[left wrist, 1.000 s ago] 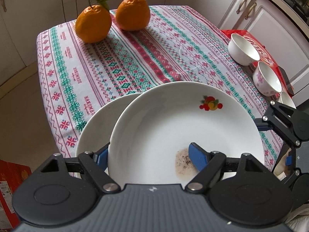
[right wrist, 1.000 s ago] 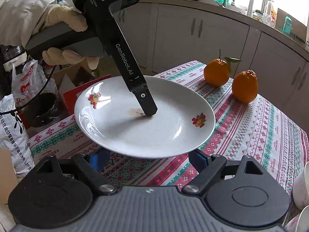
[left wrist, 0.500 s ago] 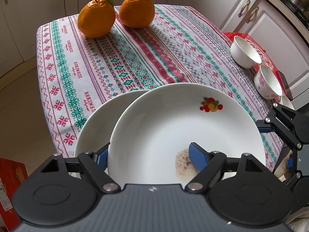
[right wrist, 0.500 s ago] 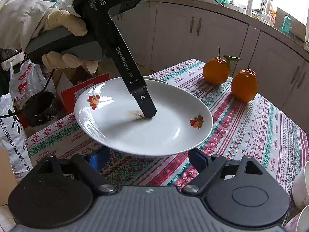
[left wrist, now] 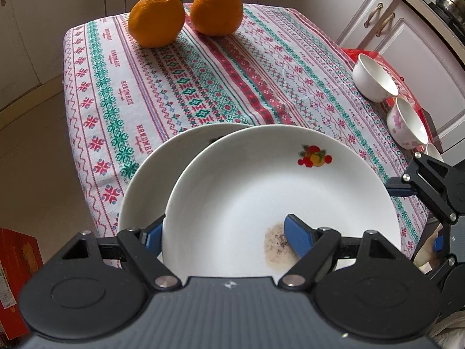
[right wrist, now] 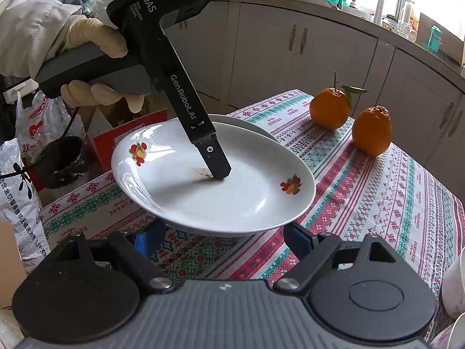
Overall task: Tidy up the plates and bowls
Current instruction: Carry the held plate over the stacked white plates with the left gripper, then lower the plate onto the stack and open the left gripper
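Note:
A white plate with fruit motifs [left wrist: 247,197] [right wrist: 180,197] hangs tilted above the table, with my left gripper [left wrist: 226,235] shut on its rim. One finger [right wrist: 213,157] presses inside beside a brown speckled stain [left wrist: 274,244]; the other is under the plate. Partly beneath it, a plain white plate [left wrist: 151,180] [right wrist: 247,123] lies on the patterned tablecloth [left wrist: 203,87]. Three small bowls [left wrist: 375,78] [left wrist: 407,125] [left wrist: 434,152] stand along the right edge. My right gripper [right wrist: 223,240] [left wrist: 412,215] is open just short of the held plate's near rim, holding nothing.
Two oranges [left wrist: 155,20] [left wrist: 218,8] sit at the table's far end. A gloved hand [right wrist: 96,43] holds the left gripper. Bags [right wrist: 17,174] and a red box [left wrist: 14,276] crowd the floor by the table. Kitchen cabinets [right wrist: 290,58] run behind.
The held plate has shifted slightly over the plain plate, whose rim now shows behind it in the right wrist view. The right gripper has not moved.

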The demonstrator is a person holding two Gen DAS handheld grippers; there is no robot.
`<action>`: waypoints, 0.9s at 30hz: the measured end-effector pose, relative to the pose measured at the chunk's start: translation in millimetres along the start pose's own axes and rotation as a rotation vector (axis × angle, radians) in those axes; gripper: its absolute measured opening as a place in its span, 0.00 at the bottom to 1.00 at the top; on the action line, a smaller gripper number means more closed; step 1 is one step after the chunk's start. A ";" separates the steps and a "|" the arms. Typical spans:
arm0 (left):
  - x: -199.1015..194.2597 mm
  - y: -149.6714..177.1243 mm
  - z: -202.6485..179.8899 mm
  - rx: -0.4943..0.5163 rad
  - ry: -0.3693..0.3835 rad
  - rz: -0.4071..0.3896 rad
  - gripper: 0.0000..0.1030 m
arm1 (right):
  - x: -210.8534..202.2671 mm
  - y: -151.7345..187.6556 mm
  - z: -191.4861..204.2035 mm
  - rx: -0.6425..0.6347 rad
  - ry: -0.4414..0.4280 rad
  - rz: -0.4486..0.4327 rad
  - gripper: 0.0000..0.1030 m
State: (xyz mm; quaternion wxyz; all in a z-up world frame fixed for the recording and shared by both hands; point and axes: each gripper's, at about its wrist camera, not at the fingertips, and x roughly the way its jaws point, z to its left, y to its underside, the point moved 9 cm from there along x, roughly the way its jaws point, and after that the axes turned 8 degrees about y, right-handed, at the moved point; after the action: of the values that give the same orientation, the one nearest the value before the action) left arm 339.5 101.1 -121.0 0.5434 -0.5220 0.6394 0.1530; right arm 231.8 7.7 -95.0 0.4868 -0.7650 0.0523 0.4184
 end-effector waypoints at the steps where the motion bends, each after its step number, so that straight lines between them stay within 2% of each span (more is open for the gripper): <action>1: -0.2 0.4 0.2 -0.001 -0.001 0.001 0.80 | 0.3 -0.1 0.8 -0.002 0.000 0.001 0.89; 27: -20.7 15.5 6.2 -0.022 -0.021 -0.018 0.80 | 5.0 -3.0 5.9 0.001 -0.013 -0.001 0.89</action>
State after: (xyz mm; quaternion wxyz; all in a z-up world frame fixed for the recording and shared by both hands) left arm 327.1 122.6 -111.3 0.5455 -0.5321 0.6273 0.1607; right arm 233.1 15.6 -97.4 0.4877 -0.7620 0.0488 0.4233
